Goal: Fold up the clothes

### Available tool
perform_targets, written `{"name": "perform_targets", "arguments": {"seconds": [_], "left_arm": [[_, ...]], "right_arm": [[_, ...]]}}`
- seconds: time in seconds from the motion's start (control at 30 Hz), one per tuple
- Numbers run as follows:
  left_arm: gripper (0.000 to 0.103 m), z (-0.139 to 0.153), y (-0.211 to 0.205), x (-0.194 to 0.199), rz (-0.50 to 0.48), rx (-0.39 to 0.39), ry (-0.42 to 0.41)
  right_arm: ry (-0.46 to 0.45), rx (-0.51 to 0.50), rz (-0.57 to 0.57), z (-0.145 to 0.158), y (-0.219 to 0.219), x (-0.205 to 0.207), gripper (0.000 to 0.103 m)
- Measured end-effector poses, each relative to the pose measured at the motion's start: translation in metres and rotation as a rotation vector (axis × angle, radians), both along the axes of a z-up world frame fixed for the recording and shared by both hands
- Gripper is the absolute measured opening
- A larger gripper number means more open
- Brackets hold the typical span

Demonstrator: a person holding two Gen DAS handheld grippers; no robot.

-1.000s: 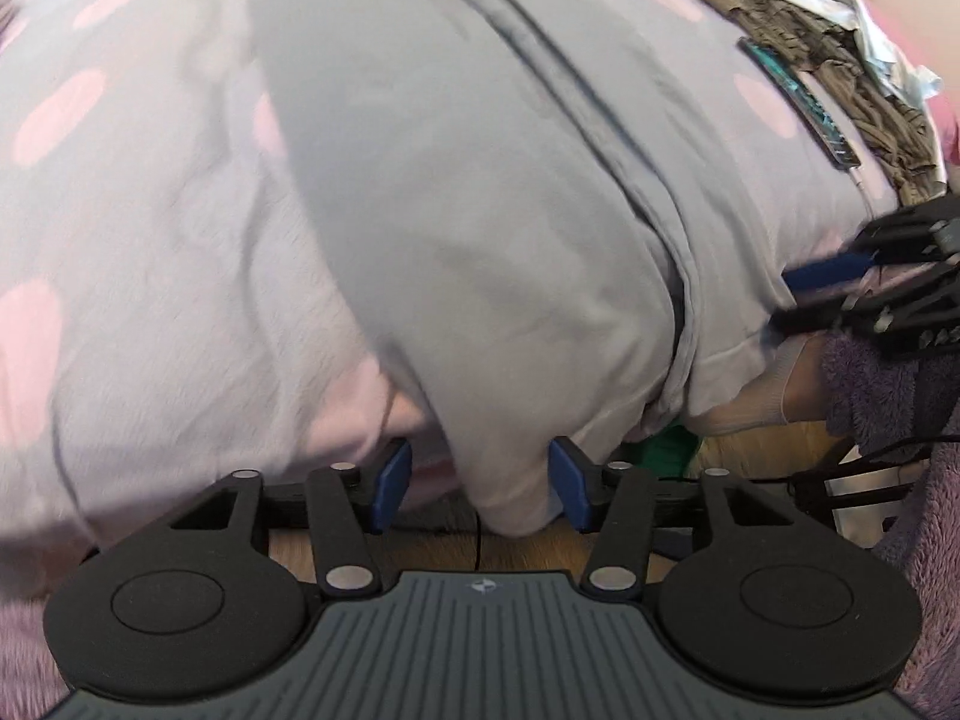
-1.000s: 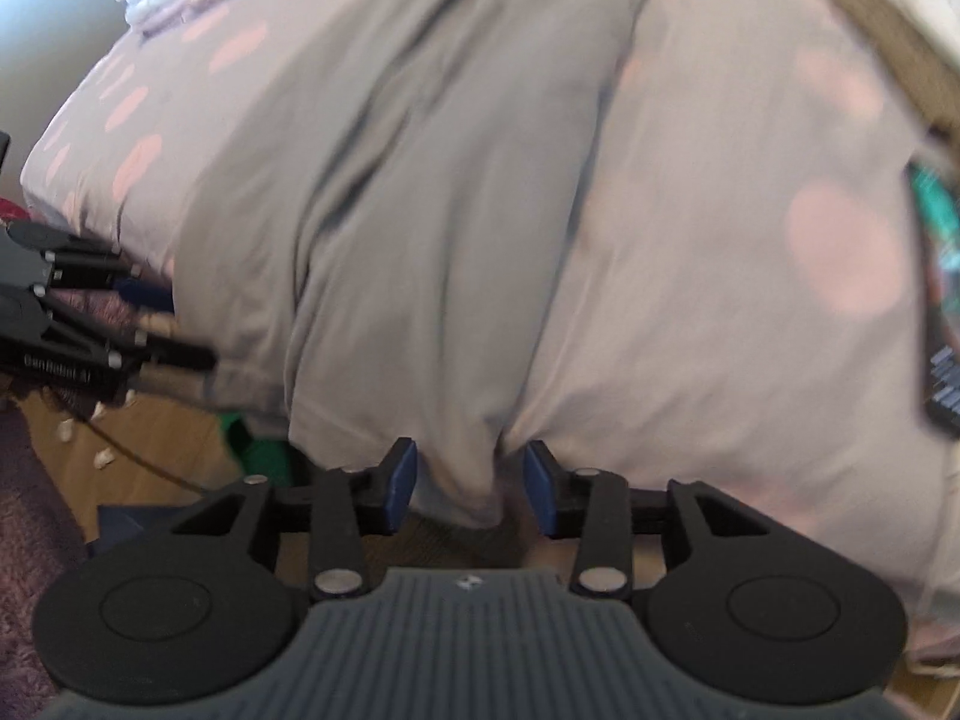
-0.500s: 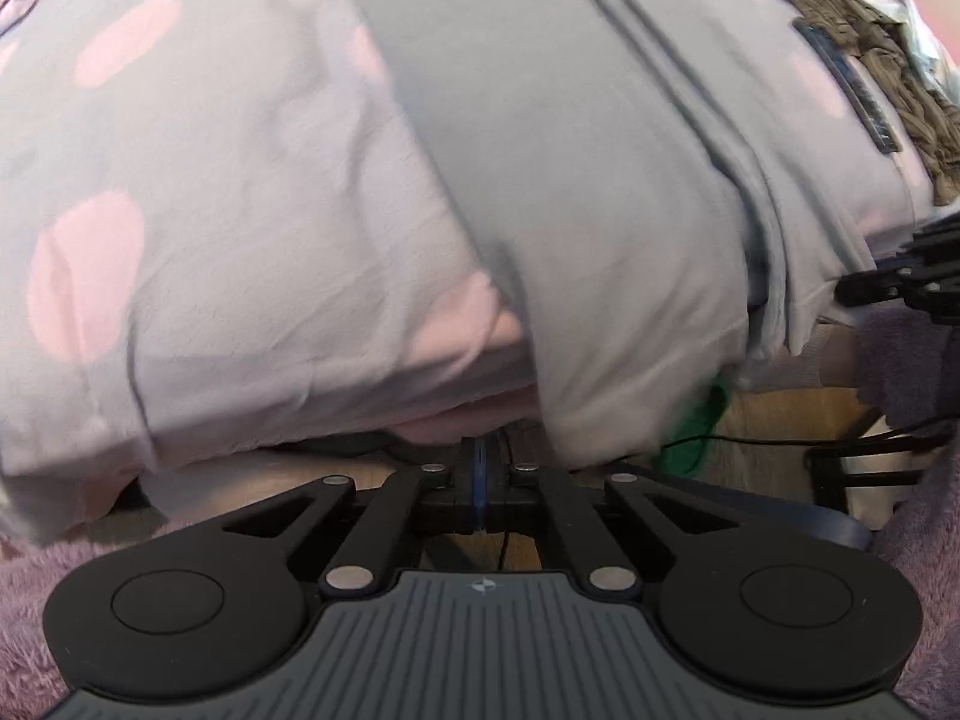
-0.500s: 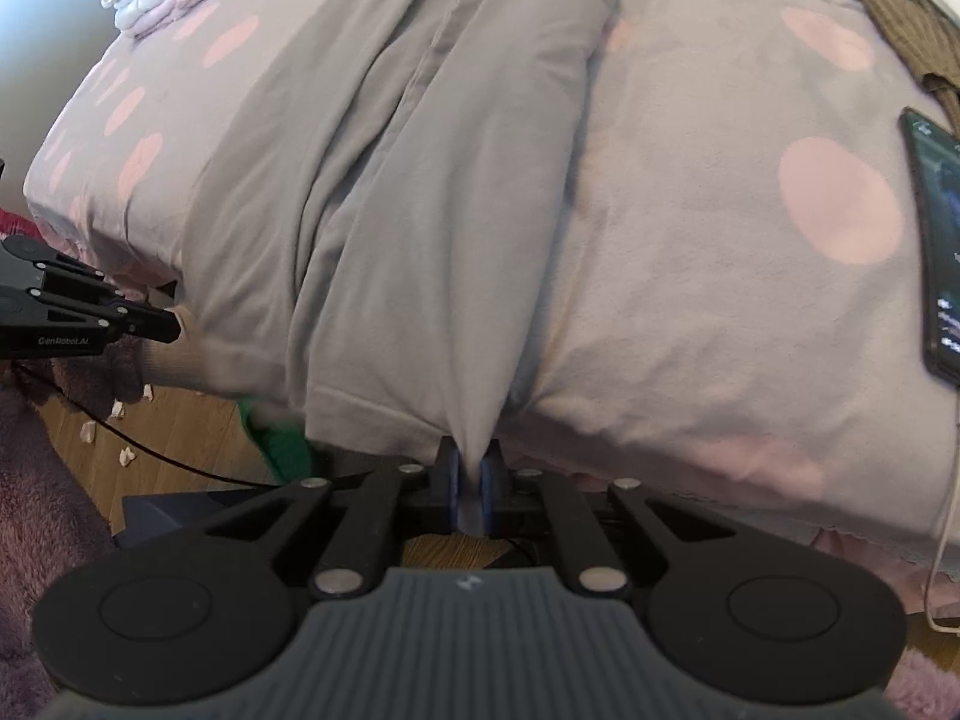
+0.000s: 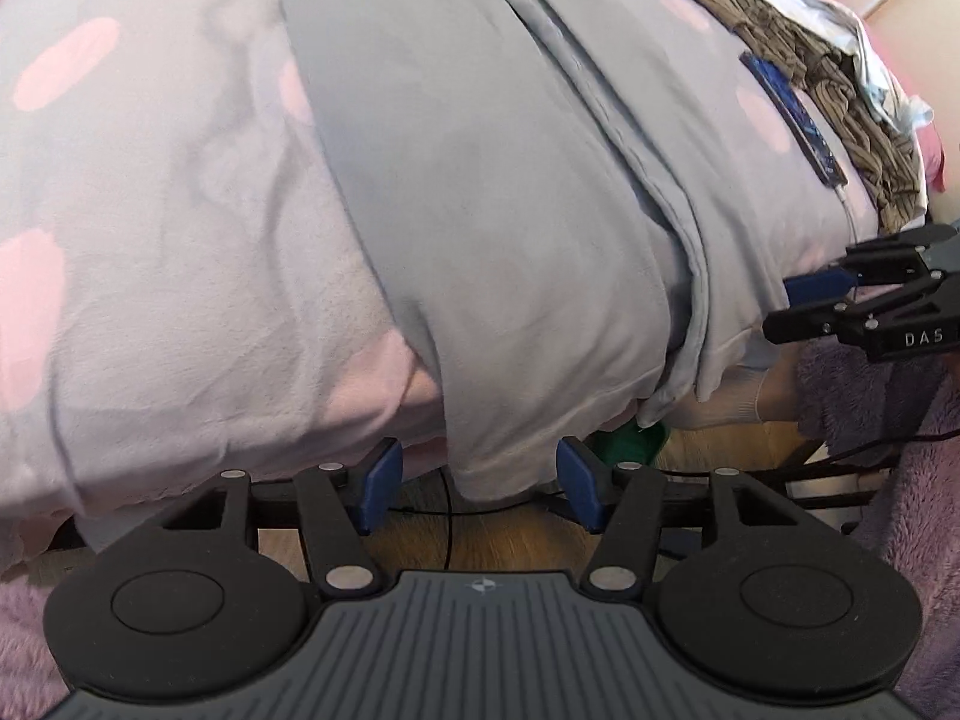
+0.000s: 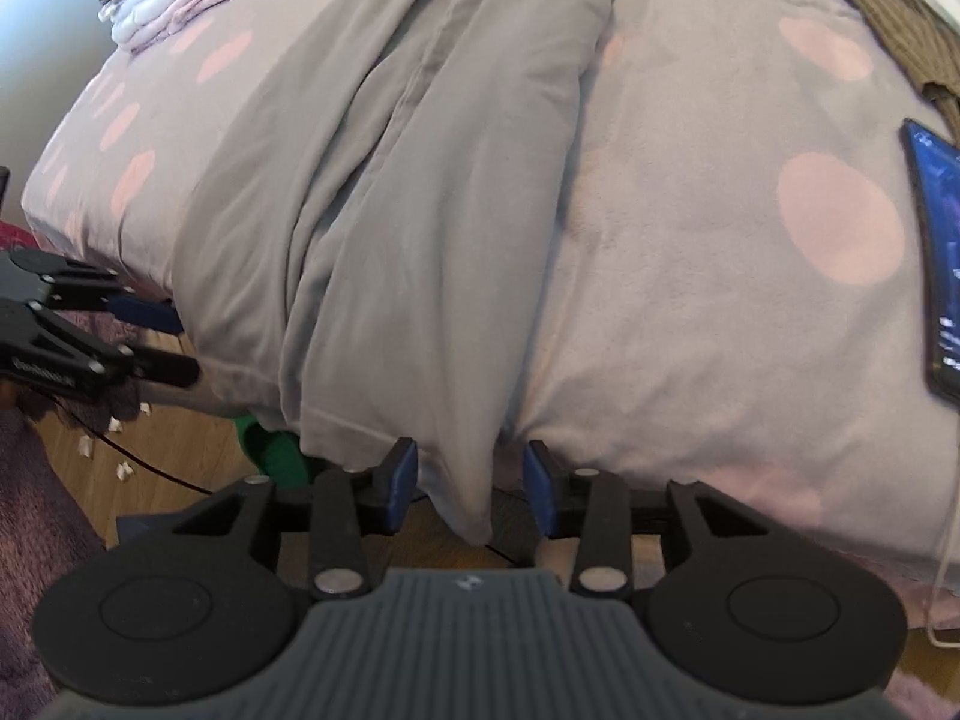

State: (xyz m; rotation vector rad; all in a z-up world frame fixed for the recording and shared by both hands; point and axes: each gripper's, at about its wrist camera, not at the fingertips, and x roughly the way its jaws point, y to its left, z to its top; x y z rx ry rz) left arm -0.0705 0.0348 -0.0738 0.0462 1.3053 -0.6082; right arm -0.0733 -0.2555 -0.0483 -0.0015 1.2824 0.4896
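Step in hand, as judged: taking hold of the 2 hem ends of the long grey soft-fabric garment (image 5: pixel 510 228) before a fold. The garment lies lengthwise on the pink-spotted lilac bed cover (image 5: pixel 168 240), its hem draping over the near bed edge.

Left hand-held gripper (image 5: pixel 474 492): released, jaws wide apart, straddling the hanging hem corner; no pad contact seen. Holds nothing.

Right hand-held gripper (image 6: pixel 468 486): released, jaws wide apart around the other hanging hem end; the left pad looks near or just touching the fabric, cannot tell which. Holds nothing.

Next move, as judged: close both on the hem, then lift and carry it up the bed toward the garment's far end.

Dark phone (image 6: pixel 936 264) lies on the cover right of the garment.
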Motion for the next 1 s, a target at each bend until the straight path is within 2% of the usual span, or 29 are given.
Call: {"name": "perform_targets", "arguments": {"seconds": [0.07,0.1,0.13,0.2,0.3,0.47,0.6,0.73,0.9,1.0], "left_arm": [[0.05,-0.002,-0.008,0.0,-0.06,-0.02,-0.03],[0.045,-0.003,-0.012,0.0,-0.081,-0.021,-0.039],[0.043,-0.004,-0.015,-0.001,-0.09,-0.014,-0.045],[0.023,-0.006,-0.017,-0.002,-0.099,0.014,-0.06],[0.009,-0.001,-0.01,0.0,-0.081,-0.007,-0.034],[0.006,0.022,0.001,-0.001,-0.088,-0.093,0.014],[0.005,0.046,0.015,0.005,-0.094,-0.207,0.041],[0.004,0.067,0.032,0.013,-0.063,-0.309,0.06],[0.003,0.088,0.054,0.032,0.014,-0.411,0.07],[0.003,0.096,0.061,0.052,0.057,-0.439,0.046]], "right_arm": [[0.027,0.023,-0.007,-0.01,0.001,0.004,0.042],[0.033,0.033,-0.015,-0.013,0.001,0.004,0.042],[0.034,0.041,-0.021,-0.016,0.002,0.003,0.034],[0.031,0.048,-0.005,-0.015,0.004,0.002,0.017],[0.032,0.035,0.017,-0.009,0.01,-0.003,0.013],[0.039,0.065,0.023,0.014,0.005,-0.008,0.01],[0.035,0.115,0.057,0.036,0.004,-0.008,0.009],[0.015,0.207,0.047,0.063,-0.011,-0.004,0.009],[-0.025,0.33,-0.023,0.088,-0.032,0.011,0.009],[-0.063,0.358,-0.053,0.1,-0.035,0.028,0.009]]}}
